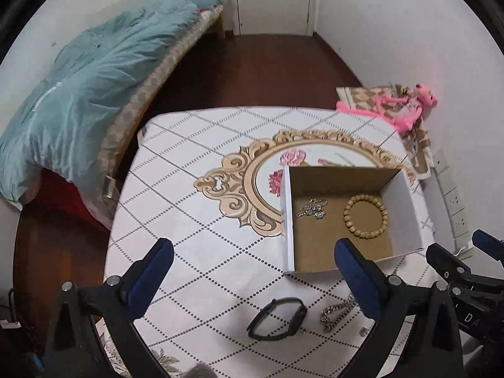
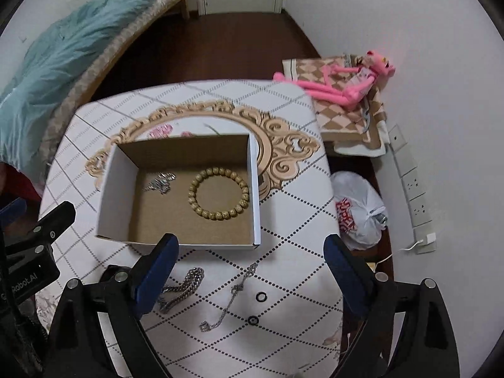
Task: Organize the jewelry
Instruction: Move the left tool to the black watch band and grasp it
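While both claws, left (image 1: 252, 271) and right (image 2: 252, 261), gape empty, the box (image 2: 113, 189) holds two pieces and two black rings (image 2: 261, 297) lie outside.

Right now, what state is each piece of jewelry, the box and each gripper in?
Cardboard box: open, no lid on it, on the table.
Beaded bracelet: flat in the box.
Silver piece: in the box, apart from the bracelet.
Black watch: on the table, outside the box.
Thick chain: on the table.
Thin chain: on the table.
Two black rings: on the table.
Left gripper: open, empty.
Right gripper: open, empty.
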Action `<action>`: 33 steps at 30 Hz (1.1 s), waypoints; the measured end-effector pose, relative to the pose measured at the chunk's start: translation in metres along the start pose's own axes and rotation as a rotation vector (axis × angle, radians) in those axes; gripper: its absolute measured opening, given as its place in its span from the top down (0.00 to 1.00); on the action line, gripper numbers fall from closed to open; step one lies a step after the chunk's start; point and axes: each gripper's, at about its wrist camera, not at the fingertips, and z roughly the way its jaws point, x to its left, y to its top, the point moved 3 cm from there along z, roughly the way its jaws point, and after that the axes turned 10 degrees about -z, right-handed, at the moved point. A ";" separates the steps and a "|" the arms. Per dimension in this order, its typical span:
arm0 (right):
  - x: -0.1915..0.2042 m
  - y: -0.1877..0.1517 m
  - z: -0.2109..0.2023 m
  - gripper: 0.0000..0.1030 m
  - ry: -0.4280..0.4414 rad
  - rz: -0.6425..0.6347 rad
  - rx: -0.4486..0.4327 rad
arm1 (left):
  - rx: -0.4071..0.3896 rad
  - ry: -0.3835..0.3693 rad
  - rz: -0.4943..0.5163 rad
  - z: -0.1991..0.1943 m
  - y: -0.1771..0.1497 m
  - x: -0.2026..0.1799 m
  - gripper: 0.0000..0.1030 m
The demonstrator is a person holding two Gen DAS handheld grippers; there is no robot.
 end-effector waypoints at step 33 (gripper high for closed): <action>0.002 -0.133 0.057 0.14 0.153 0.210 0.147 | 0.175 0.016 -0.066 0.038 -0.104 0.041 0.00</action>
